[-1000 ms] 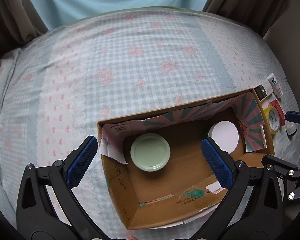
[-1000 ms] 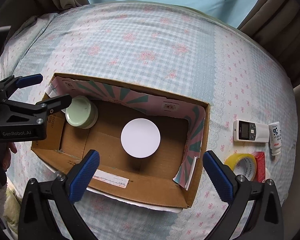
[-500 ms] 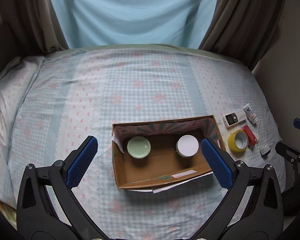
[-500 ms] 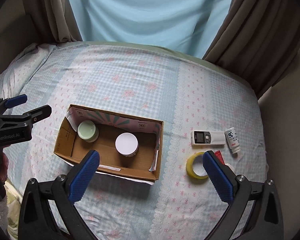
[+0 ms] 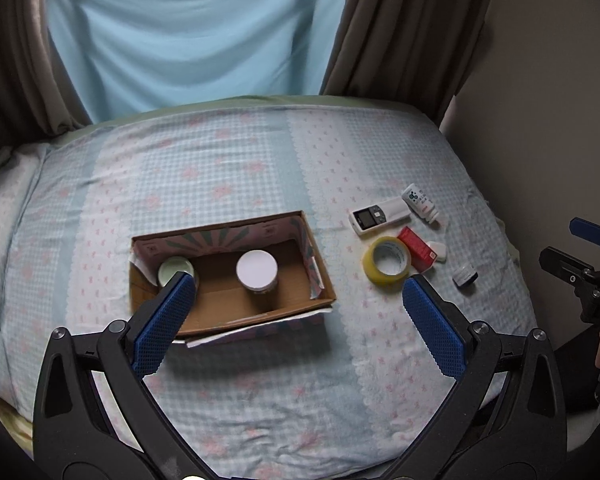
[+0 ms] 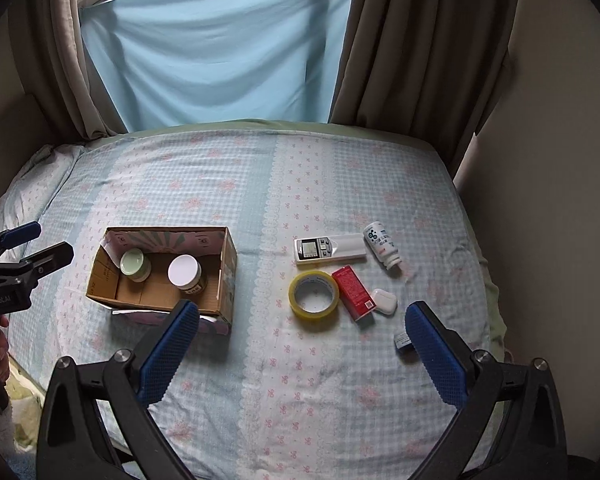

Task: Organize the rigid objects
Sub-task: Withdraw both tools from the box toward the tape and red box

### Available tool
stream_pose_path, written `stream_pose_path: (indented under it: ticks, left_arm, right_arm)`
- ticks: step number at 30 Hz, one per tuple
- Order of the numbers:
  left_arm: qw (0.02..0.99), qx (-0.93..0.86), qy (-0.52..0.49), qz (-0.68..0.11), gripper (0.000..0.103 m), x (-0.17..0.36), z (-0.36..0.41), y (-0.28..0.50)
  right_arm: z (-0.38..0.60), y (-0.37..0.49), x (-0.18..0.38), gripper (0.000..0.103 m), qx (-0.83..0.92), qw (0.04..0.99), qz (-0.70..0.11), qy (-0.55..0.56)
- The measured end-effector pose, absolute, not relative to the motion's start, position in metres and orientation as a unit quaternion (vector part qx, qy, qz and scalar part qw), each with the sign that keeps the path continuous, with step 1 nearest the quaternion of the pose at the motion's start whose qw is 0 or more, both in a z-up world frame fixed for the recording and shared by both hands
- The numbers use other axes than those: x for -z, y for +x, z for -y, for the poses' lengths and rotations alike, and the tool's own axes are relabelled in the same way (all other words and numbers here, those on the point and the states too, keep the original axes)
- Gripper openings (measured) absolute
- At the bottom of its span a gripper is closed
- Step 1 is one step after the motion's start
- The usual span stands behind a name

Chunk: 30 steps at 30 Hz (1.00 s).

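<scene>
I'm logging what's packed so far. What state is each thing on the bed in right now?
Cardboard box: open, upright.
Green-lidded jar: in box, upright, lidded.
White-lidded jar: in box, upright, lidded.
Tape roll: outside box, lying flat.
Red carton: outside, lying flat.
Remote: outside, face up.
White bottle: outside, on its side.
Earbud case: outside, closed.
Left tongs: open, empty.
Right tongs: open, empty.

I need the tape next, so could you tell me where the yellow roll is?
The yellow tape roll lies flat on the bedsheet, right of the cardboard box, touching the red box.
</scene>
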<state>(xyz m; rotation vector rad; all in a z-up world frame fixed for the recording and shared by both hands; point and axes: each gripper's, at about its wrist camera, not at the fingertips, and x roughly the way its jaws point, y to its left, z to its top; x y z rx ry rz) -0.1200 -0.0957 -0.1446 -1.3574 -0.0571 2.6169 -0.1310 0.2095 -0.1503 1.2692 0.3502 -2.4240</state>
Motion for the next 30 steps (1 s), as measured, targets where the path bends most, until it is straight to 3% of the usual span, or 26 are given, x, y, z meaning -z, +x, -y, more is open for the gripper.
stream_pose_path:
  ticks: [12, 30]
  left_arm:
    - [0.122, -0.859, -0.496, -0.015, 0.103, 0.235, -0.04, -0.131]
    - [0.122, -0.818, -0.559, -0.053, 0.103, 0.433, -0.115, -0.204]
  right_arm:
    - [-0.294, -0.204, 0.2, 0.103, 0.841, 0.225, -0.169, 0.462]
    - [-0.28, -0.301, 0.382, 0.097, 0.754, 0.307, -0.244, 0.527]
